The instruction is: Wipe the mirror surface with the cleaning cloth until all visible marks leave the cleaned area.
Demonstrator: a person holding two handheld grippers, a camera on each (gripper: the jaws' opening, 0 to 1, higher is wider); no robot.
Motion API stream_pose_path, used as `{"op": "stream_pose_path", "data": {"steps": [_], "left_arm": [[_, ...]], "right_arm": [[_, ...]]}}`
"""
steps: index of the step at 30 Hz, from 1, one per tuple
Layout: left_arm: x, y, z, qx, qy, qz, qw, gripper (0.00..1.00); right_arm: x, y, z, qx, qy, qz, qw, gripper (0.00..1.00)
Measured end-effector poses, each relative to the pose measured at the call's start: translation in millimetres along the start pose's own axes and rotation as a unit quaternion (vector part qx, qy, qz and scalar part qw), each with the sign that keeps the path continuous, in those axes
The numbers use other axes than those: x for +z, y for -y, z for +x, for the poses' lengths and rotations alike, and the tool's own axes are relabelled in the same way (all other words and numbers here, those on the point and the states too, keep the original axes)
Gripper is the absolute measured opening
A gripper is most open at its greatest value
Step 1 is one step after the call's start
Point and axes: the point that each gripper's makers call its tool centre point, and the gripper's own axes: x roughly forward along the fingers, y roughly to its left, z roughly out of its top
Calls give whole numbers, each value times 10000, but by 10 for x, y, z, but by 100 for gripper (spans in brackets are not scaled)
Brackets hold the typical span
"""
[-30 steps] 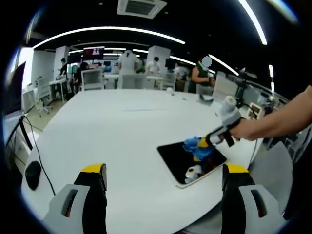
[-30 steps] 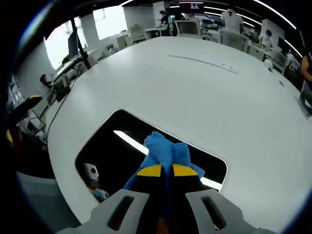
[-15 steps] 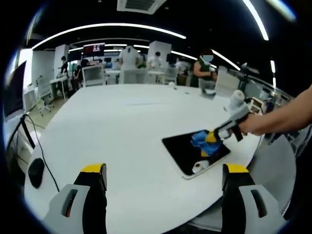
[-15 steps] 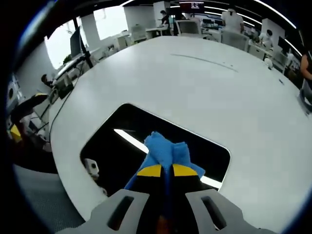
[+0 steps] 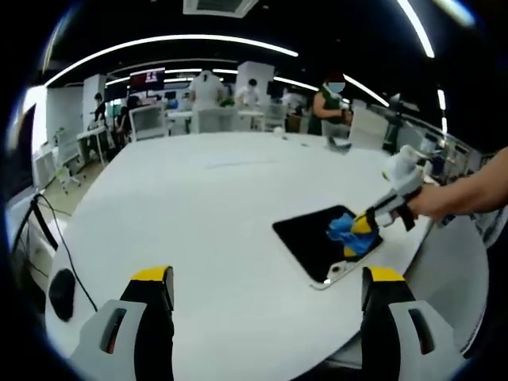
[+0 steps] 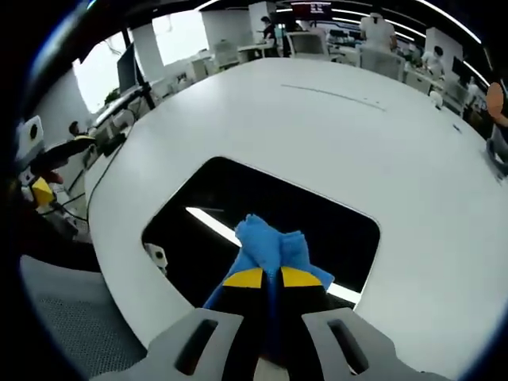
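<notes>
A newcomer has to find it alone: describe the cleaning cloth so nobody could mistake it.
Start at the big white table and find the dark rectangular mirror lying flat near its edge. On that mirror, the cleaning cloth is the crumpled bright blue bunch pinched in the yellow-tipped right gripper. It is the one soft blue thing on an otherwise white and black surface.

Table (image 5: 198,206) open w/ only mirror (image 5: 313,238).
</notes>
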Motion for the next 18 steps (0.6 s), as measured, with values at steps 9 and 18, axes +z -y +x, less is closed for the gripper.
{"op": "stream_pose_path", "data": {"steps": [9, 18], "left_arm": [[-72, 27, 61, -69, -203, 145, 9997, 99], [-58, 41, 90, -89, -170, 45, 9998, 99]], "right_arm": [[-95, -66, -68, 24, 61, -74, 10000, 0], [-128, -95, -89, 50, 116, 66, 9999, 0]]}}
